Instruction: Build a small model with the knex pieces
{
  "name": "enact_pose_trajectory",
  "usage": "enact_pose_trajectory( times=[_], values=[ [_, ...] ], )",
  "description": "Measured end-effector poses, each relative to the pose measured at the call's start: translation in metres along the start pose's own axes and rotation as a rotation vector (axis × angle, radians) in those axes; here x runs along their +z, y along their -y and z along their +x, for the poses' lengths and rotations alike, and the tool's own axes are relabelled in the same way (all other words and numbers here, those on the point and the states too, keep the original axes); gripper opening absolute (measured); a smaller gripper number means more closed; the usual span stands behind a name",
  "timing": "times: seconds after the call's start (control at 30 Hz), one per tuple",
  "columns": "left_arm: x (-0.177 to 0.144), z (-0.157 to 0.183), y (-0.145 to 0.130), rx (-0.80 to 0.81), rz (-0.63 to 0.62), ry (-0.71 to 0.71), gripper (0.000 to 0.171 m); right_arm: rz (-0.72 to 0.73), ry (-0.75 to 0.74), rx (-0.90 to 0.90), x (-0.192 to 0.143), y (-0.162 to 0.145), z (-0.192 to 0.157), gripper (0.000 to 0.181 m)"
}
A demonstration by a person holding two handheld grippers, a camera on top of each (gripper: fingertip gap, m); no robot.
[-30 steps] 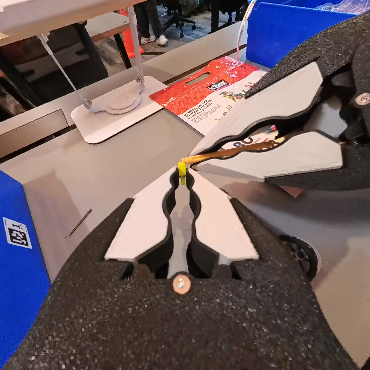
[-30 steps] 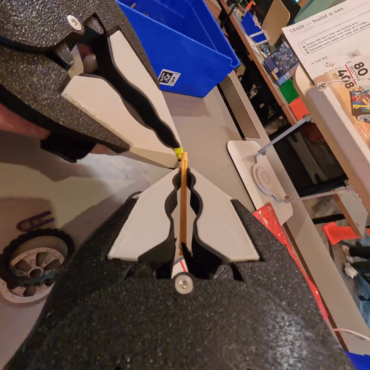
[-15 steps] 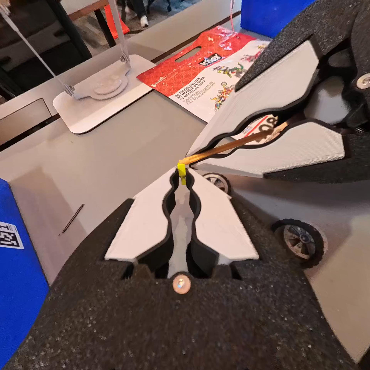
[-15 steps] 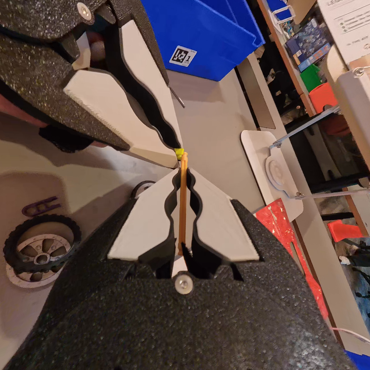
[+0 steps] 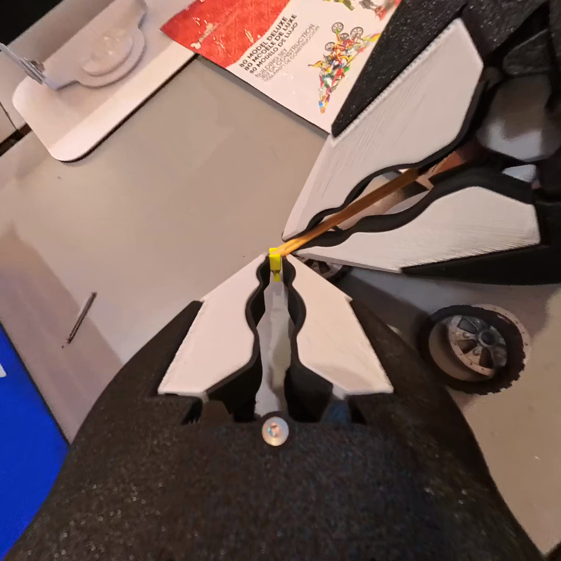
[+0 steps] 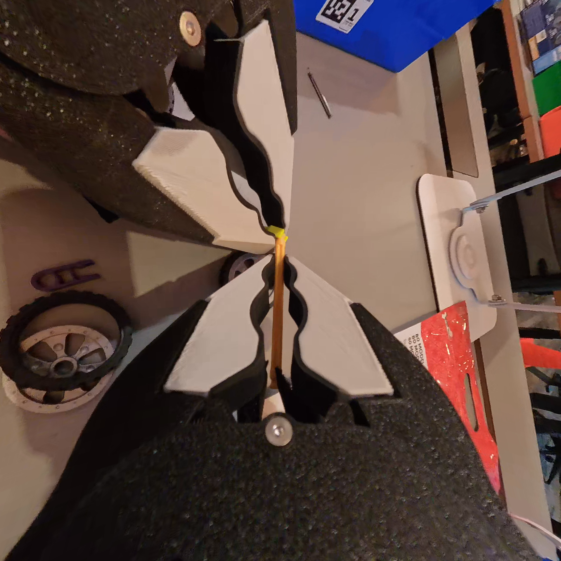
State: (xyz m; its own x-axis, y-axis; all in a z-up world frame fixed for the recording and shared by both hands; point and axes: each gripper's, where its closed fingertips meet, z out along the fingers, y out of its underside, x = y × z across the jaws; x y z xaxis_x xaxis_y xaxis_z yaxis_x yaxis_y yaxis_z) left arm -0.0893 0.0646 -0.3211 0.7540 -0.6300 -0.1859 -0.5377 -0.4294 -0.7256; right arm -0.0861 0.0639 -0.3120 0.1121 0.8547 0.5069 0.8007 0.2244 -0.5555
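My left gripper (image 5: 275,263) is shut on a small yellow connector (image 5: 275,261) held at its fingertips. My right gripper (image 6: 278,258) is shut on a thin orange-brown rod (image 6: 277,312) that runs along its fingers. The rod tip meets the yellow connector (image 6: 275,232), tip to tip, above the grey table. In the left wrist view the right gripper (image 5: 288,244) comes in from the upper right with the rod (image 5: 349,212). In the right wrist view the left gripper (image 6: 274,226) comes in from the upper left.
Black toy wheels lie on the table (image 5: 476,344) (image 6: 62,346), one more under the grippers (image 6: 239,265). A purple clip (image 6: 62,274), a thin dark pin (image 5: 79,317), a red and white booklet (image 5: 273,39), a white stand base (image 5: 91,100) and a blue bin (image 6: 394,30) surround them. My left and right fingertips are right by each other.
Both grippers have moved lower and closer to the table, keeping rod tip and connector together. The views tilted down and the wheels came further into view.
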Motion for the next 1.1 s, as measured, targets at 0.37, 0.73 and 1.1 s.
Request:
enact_pose_trajectory(
  times=[0.37, 0.73, 1.1],
  values=[
    [-0.008, 0.008, -0.008, 0.042, -0.021, -0.064, 0.020, 0.005, 0.035, 0.015, 0.003, -0.002, -0.006, 0.003],
    [-0.007, 0.009, -0.011, 0.056, -0.020, -0.079, 0.001, 0.028, 0.042, 0.056, 0.000, 0.001, -0.003, 0.003],
    [-0.006, 0.011, -0.010, 0.108, -0.015, -0.054, 0.000, -0.025, 0.021, -0.057, -0.004, -0.001, -0.006, 0.003]
  ],
)
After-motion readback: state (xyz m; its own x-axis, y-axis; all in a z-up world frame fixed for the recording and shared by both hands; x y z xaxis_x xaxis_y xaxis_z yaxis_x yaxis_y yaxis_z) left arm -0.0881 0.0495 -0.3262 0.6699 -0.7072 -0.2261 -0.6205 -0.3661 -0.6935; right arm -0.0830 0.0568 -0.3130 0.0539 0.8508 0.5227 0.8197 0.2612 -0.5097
